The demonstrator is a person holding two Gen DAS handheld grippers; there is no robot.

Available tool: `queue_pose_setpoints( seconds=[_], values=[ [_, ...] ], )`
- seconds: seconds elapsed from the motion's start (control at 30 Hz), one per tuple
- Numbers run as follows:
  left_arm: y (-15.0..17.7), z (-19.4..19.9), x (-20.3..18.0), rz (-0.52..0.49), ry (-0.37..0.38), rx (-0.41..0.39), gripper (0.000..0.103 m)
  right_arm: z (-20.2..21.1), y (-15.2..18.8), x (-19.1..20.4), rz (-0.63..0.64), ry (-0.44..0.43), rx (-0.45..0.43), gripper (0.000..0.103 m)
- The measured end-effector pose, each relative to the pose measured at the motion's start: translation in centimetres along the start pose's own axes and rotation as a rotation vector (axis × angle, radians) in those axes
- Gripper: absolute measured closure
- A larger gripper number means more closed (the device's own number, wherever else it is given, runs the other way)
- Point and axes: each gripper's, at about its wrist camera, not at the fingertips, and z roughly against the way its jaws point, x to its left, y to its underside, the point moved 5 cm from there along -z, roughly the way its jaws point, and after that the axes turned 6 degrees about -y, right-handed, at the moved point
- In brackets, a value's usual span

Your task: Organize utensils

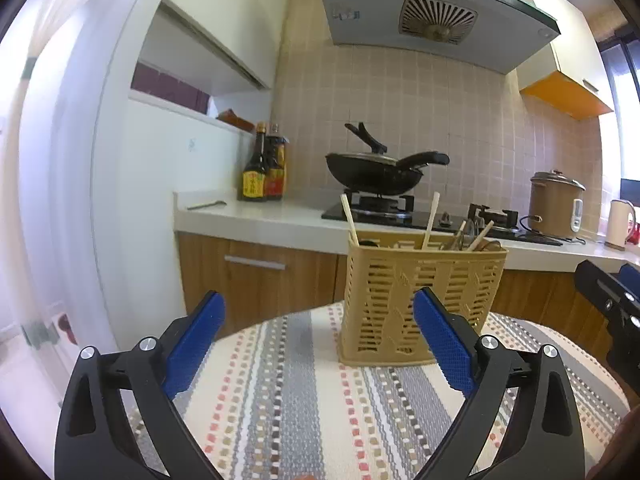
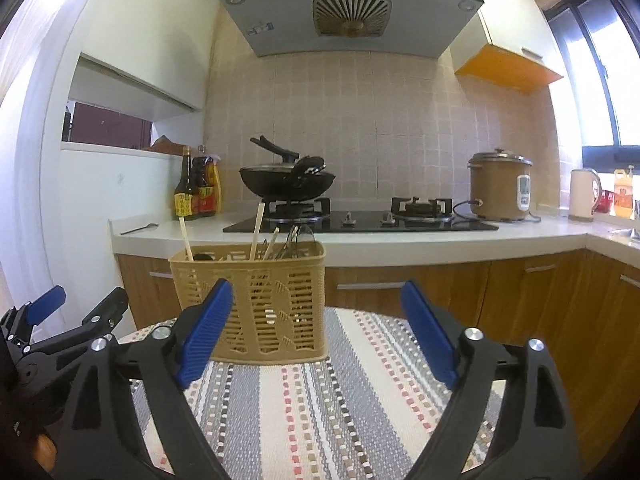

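Observation:
A tan slotted utensil basket [image 1: 416, 300] stands on a round table with a striped cloth [image 1: 312, 400]. Wooden chopsticks [image 1: 431, 220] and metal utensils [image 1: 464, 238] stick up from it. My left gripper [image 1: 320, 308] is open and empty, just in front of the basket and to its left. In the right wrist view the basket [image 2: 276, 300] is ahead to the left with chopsticks [image 2: 257, 232] in it. My right gripper [image 2: 316, 300] is open and empty, to the basket's right. The left gripper [image 2: 80, 304] also shows at that view's left edge.
Behind the table runs a kitchen counter [image 2: 360, 244] with a gas hob, a black wok [image 2: 286, 182], sauce bottles [image 2: 198, 192], a rice cooker [image 2: 500, 188] and a kettle [image 2: 582, 196]. A range hood [image 2: 348, 12] hangs above. Wooden cabinets stand below the counter.

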Motion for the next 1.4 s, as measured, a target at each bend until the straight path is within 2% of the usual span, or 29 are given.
queue_pose_setpoints(
  seconds=[0.6, 1.4],
  values=[
    [0.0, 0.9, -0.6, -0.080, -0.062, -0.053, 0.009, 0.3, 0.1, 0.4, 0.040, 0.029, -0.014, 0.020],
    [0.4, 0.7, -0.8, -0.100, -0.063, -0.044, 0.008, 0.3, 0.2, 0.3, 0.025, 0.024, -0.011, 0.020]
  ],
)
